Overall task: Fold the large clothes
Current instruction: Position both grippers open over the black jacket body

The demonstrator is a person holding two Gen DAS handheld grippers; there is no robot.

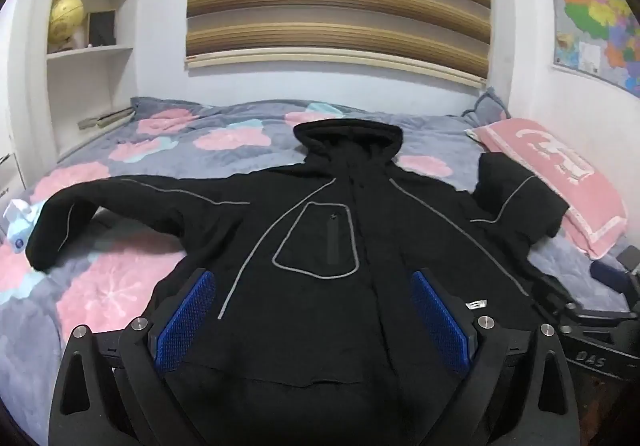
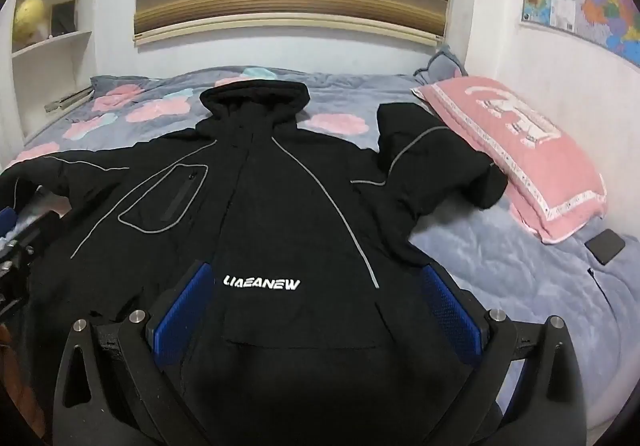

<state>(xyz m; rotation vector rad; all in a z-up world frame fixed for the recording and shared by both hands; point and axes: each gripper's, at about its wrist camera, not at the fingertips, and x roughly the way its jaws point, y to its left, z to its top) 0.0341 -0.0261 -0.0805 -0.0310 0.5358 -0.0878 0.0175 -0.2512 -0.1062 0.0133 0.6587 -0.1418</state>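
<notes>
Jacket lies face up, spread on the bed ahead of and beneath both spread-fingered grippers, left and right, neither pinching cloth, so folding looks unstarted; next, I judge, each must close on a sleeve or hem

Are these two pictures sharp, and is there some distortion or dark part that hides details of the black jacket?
Left wrist view: strong fisheye bending, dark corners; the black jacket loses its folds in shadow, only grey piping shows. Right wrist view: same bending, slightly soft; the white lettering reads clearly, the globe is blurred.
</notes>
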